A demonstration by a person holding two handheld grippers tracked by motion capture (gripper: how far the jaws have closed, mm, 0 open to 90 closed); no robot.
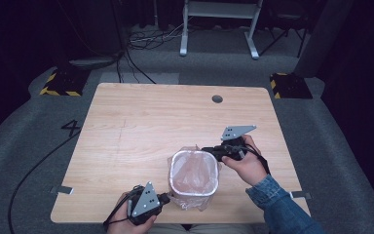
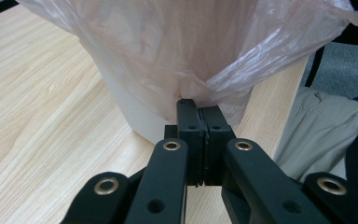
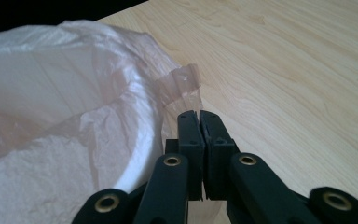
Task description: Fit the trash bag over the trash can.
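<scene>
Plastic liner: thin, pinkish, translucent; draped inside and over rim of white bin; loose skirt bunched down bin's outer wall.
Bin position: near front edge of wooden table, between both grippers, slightly right of centre.
Left gripper: jaws fully together, pinching a gather of liner film low on bin's outer side; also seen in high view at front edge, touching liner skirt.
Right gripper: jaws pressed together with barely a slit between; a thin flap of liner edge caught at tips, just outside bin rim; seen in high view at bin's far-right corner.
Right hand: wrapped round gripper handle, denim sleeve behind.
Risk, tearing: film very thin; opposite pulls from two pinch points likely to stretch or rip it, by judgement.
Risk, slipping: right-side hold looks shallow, only an edge flap; could slide free under tension.
Risk, tipping: bin looks light and close to table edge; a low sideways tug from left could drag or topple it towards person's lap.
Risk, liner collapse: uneven pull may drag film off rim and into bin.
</scene>
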